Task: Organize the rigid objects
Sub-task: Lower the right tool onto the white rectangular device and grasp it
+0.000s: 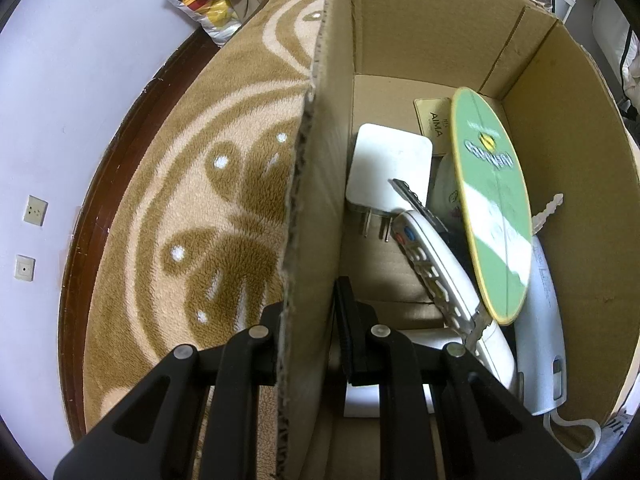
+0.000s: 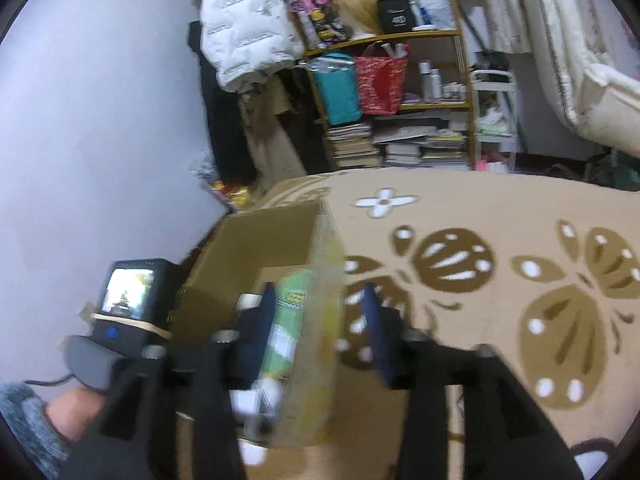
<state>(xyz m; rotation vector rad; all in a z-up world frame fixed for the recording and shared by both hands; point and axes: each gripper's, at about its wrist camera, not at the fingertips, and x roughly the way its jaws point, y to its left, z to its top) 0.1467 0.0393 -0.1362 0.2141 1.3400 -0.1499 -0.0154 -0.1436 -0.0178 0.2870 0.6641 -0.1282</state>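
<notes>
A cardboard box (image 1: 420, 28) stands on a tan patterned blanket (image 1: 208, 184). My left gripper (image 1: 308, 320) straddles the box's left wall (image 1: 320, 216), one finger outside and one inside, closed on it. Inside lie a green round lid (image 1: 496, 208), a white charger (image 1: 388, 168), a white remote (image 1: 444, 276), keys (image 1: 548, 212), a small tan card box (image 1: 434, 124) and a white device (image 1: 544, 340). In the right wrist view my right gripper (image 2: 320, 320) is open, its fingers either side of the box's right wall (image 2: 324, 300). That view is blurred.
The lavender wall (image 1: 60, 100) and dark wooden bed edge (image 1: 104, 184) lie left. Shelves (image 2: 400, 92) with books, bags and bottles stand beyond the blanket (image 2: 500, 240). The left gripper's camera unit (image 2: 128, 300) shows left of the box.
</notes>
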